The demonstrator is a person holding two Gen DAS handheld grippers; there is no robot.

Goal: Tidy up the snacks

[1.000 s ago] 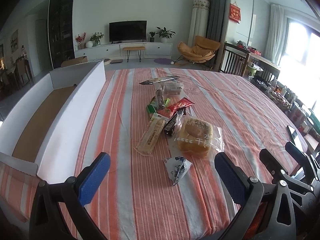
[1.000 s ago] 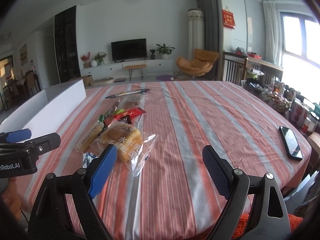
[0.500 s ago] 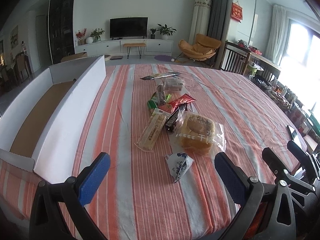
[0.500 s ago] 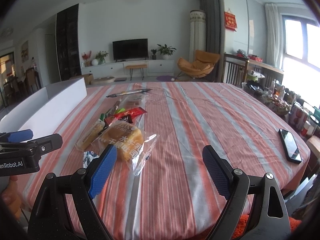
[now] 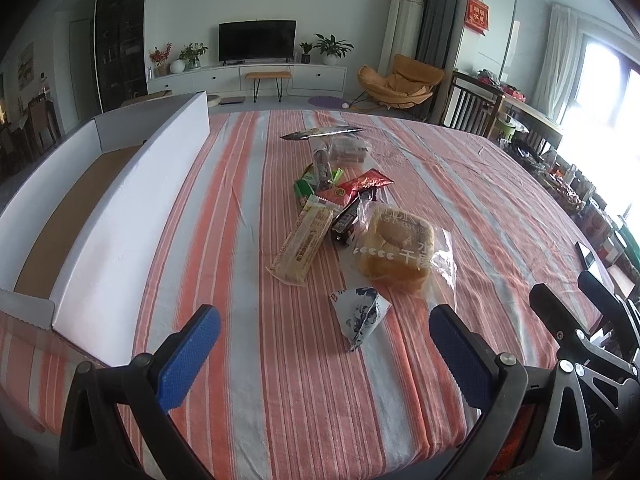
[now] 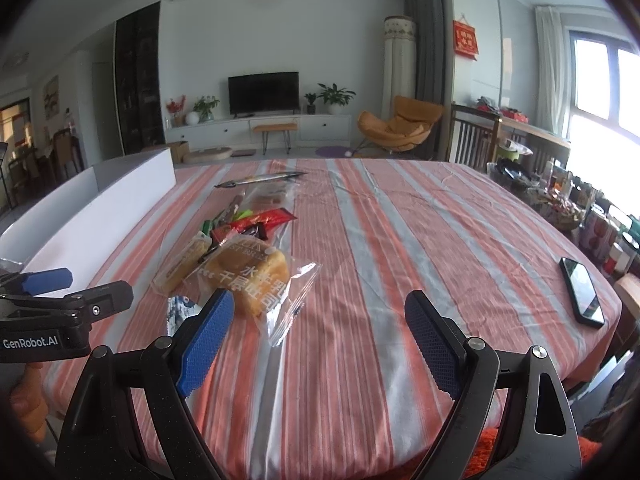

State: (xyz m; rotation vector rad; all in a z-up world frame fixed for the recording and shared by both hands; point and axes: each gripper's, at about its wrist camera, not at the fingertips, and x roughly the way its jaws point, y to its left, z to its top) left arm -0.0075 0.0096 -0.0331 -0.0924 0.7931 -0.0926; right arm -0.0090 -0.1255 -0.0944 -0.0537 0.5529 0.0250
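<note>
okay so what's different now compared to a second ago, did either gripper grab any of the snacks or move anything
Nothing was grabbed or moved. The left gripper and right gripper are both still open and empty; only the cameras drifted slightly, so the scene sits a little lower in view. The bread packet, the small blue-and-white packet, the long biscuit bar and the white box lie where they were.

the left gripper [image 5: 324, 354] now sits a little closer to the snack pile [image 5: 344, 208] and angled lower, so the blue-and-white packet [image 5: 360, 314] and bagged bread [image 5: 396, 250] lie nearer its fingertips.
</note>
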